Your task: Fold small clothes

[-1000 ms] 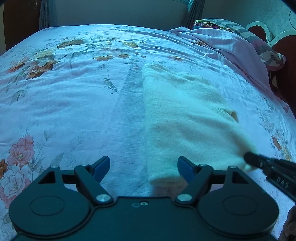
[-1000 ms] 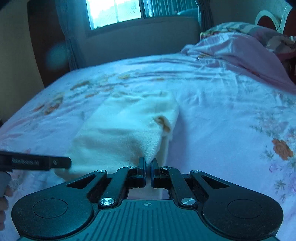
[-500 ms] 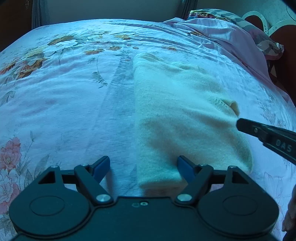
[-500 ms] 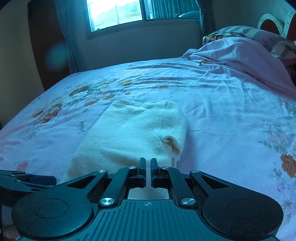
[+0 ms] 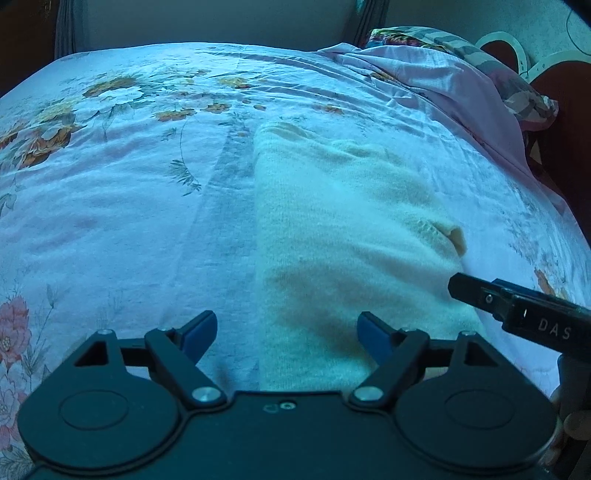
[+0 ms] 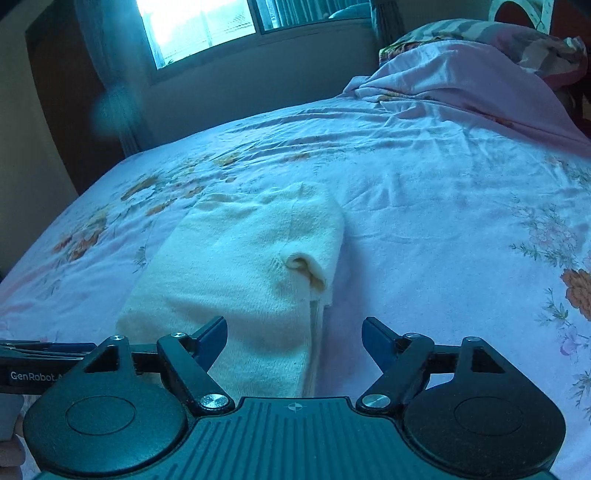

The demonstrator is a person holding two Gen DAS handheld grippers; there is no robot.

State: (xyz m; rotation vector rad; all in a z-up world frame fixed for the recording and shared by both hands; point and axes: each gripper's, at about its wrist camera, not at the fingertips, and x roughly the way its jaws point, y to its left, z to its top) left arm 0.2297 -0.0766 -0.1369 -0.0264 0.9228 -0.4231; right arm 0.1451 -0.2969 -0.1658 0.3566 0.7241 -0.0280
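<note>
The cream sweater (image 5: 347, 236) lies folded in a long strip on the flowered bedsheet (image 5: 122, 206), centre to lower right of the left view, a sleeve end poking up on its right side. Left gripper (image 5: 286, 332) gapes wide at the near edge, holding nothing. Right gripper (image 6: 294, 336) is wide open too, empty, over the near right corner. Pillows (image 6: 480, 62) sit upper right.

You are looking across a bed covered by a pale floral sheet (image 6: 424, 206) with orange and pink blossoms. A rumpled lilac blanket (image 6: 461, 85) lies heaped at its far right, against a patterned pillow (image 5: 480, 55). Beyond the bed you have a bright window (image 6: 199, 29) and curtains (image 6: 107, 74).
</note>
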